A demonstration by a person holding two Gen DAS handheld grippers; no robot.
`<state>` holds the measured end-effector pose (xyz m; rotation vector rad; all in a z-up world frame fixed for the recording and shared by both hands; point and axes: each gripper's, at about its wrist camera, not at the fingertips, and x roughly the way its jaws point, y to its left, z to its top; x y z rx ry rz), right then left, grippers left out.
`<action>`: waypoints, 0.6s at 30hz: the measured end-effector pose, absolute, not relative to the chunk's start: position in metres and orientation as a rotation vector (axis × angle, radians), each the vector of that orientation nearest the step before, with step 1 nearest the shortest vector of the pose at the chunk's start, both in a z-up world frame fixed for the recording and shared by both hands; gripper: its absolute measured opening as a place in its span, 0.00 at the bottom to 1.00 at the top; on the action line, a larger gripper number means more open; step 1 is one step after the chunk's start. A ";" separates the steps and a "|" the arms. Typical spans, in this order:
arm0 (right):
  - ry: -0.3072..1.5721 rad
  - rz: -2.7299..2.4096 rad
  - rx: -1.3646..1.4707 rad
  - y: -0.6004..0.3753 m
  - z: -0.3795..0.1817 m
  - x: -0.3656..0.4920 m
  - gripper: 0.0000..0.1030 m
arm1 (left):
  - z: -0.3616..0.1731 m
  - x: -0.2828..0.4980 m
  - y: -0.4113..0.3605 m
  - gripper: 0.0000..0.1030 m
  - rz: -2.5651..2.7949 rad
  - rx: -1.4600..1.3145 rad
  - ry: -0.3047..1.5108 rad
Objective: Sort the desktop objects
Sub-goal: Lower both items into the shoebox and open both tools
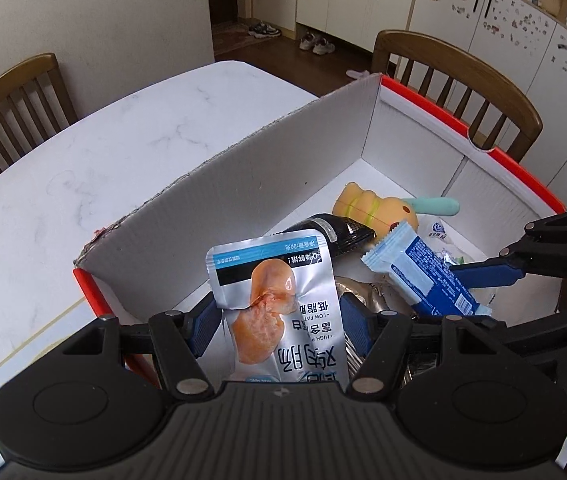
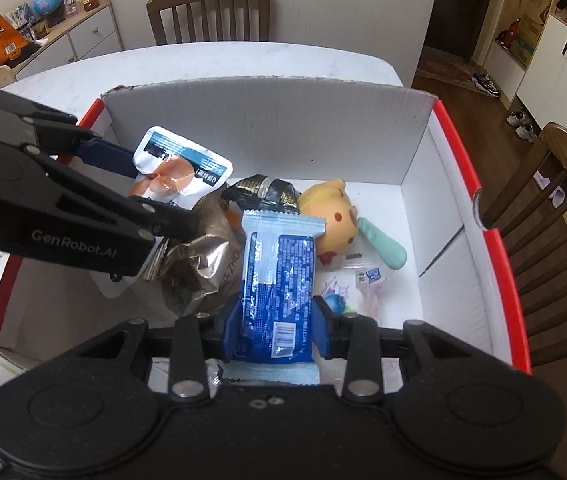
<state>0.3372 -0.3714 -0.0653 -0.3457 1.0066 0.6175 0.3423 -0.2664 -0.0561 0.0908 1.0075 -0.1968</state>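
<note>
My left gripper is shut on a silver snack pouch with an orange chicken picture, and holds it upright over the near left part of a white cardboard box with a red rim. The right wrist view shows that same left gripper and the pouch at the box's left side. My right gripper is shut on a blue and white wafer packet, its pads on the packet's two long edges. From the left wrist view, the right gripper and its packet hang above the box's contents.
Inside the box lie an orange toy with a teal handle, a black and silver wrapper, a crumpled foil bag and small clear wrappers. The box stands on a white marble table. Wooden chairs surround it.
</note>
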 end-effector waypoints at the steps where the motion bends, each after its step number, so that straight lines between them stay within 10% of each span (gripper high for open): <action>1: 1.008 0.620 -0.345 -0.371 -0.065 0.337 0.35 | -0.056 0.343 -0.266 0.63 -0.197 0.091 1.010; 18: 0.981 0.651 -0.335 -0.381 -0.054 0.331 0.64 | -0.050 0.337 -0.272 0.72 -0.209 0.103 1.014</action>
